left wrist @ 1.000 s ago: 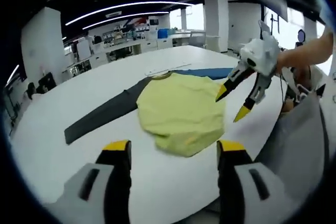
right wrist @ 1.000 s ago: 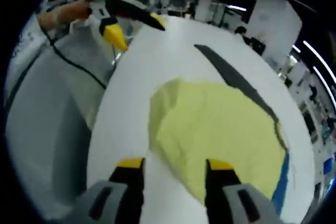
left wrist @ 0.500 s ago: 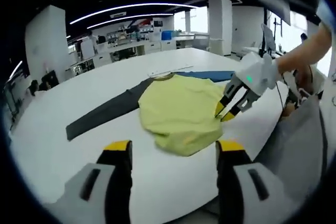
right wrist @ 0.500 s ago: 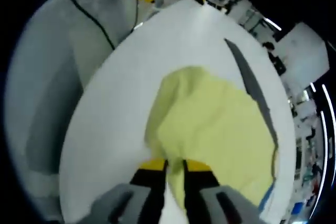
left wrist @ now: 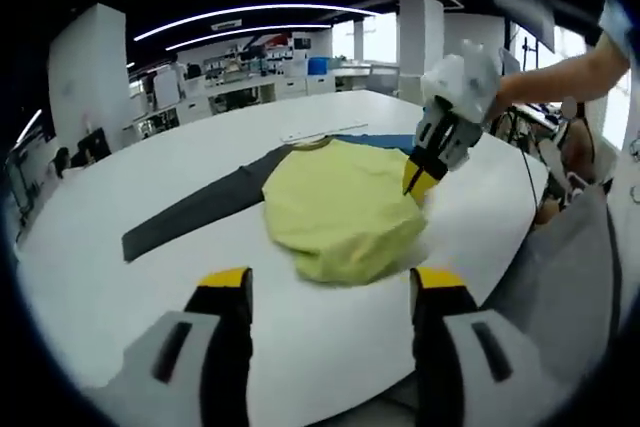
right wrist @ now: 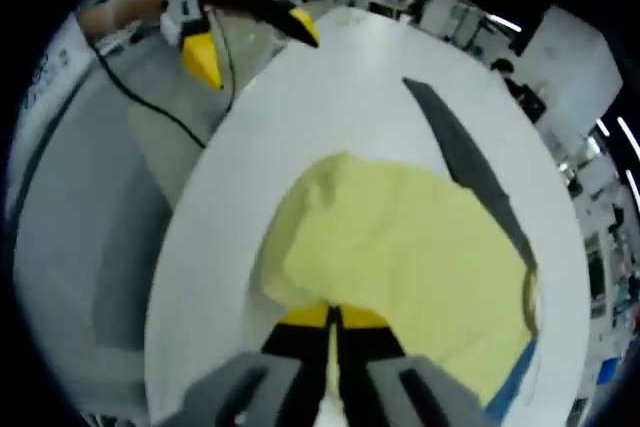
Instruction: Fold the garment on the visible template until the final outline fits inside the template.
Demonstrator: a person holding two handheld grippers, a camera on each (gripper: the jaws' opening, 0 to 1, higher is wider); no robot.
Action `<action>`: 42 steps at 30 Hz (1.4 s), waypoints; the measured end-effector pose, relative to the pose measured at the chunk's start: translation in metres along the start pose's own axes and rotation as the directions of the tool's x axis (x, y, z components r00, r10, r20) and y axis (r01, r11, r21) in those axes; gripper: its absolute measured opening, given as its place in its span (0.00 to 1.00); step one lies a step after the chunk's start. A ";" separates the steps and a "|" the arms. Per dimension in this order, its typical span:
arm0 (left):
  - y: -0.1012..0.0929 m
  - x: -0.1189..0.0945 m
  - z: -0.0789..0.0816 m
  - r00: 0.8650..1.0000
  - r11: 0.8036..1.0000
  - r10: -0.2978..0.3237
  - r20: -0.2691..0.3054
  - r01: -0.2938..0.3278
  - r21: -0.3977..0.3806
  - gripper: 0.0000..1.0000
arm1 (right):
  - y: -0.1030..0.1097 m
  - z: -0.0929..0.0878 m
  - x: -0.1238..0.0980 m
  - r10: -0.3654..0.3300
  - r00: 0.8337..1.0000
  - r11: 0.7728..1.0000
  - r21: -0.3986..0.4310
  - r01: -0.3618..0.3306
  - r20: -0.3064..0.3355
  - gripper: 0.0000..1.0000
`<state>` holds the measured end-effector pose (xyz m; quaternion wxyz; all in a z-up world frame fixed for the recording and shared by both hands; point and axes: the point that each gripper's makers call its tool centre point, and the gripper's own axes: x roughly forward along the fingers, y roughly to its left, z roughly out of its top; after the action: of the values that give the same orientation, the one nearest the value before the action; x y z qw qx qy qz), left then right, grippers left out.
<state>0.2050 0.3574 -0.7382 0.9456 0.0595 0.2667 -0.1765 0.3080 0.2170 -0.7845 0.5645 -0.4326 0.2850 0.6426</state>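
A yellow garment lies crumpled in the middle of the white table. A dark grey strip and a blue strip stick out from under it. My right gripper is shut on the garment's right edge and holds it slightly raised. In the right gripper view its jaws stand closed, pinching the yellow garment. My left gripper hangs open over bare table, short of the garment's near hem. It also shows as the left gripper, away from the cloth.
The table's curved front edge runs close on the right, with a person's grey clothing beyond it. A cable hangs beside that clothing. Desks and shelves stand far behind the table.
My right gripper came down on the garment's right edge, went from open to shut on it, and has drawn that edge inward. The left gripper has stayed open in place.
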 end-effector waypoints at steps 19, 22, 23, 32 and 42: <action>0.004 0.004 -0.012 1.000 0.999 -0.005 -0.029 0.004 -0.048 0.59 | -0.123 0.021 -0.021 -0.066 0.998 0.990 0.123 0.065 0.006 0.00; 0.004 0.005 -0.013 0.999 0.999 -0.006 -0.035 0.005 -0.053 0.59 | -0.138 0.017 -0.018 -0.083 0.997 0.989 0.123 0.083 -0.009 0.00; 0.004 0.006 -0.013 0.999 0.998 -0.009 -0.037 0.007 -0.056 0.59 | -0.145 0.016 -0.016 -0.086 0.996 0.988 0.126 0.087 -0.014 0.00; -0.001 0.015 -0.015 0.998 0.997 -0.032 -0.053 0.029 -0.071 0.58 | -0.184 -0.004 0.004 -0.124 0.990 0.980 0.146 0.133 -0.069 0.00; -0.002 0.018 -0.024 0.996 0.994 -0.044 -0.080 0.036 -0.099 0.55 | -0.210 -0.029 0.028 -0.148 0.982 0.971 0.174 0.166 -0.114 0.00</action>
<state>0.2072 0.3555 -0.7684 0.9319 0.0150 0.3149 -0.1795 0.5197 0.2473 -0.7969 0.6358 -0.4319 0.3356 0.5446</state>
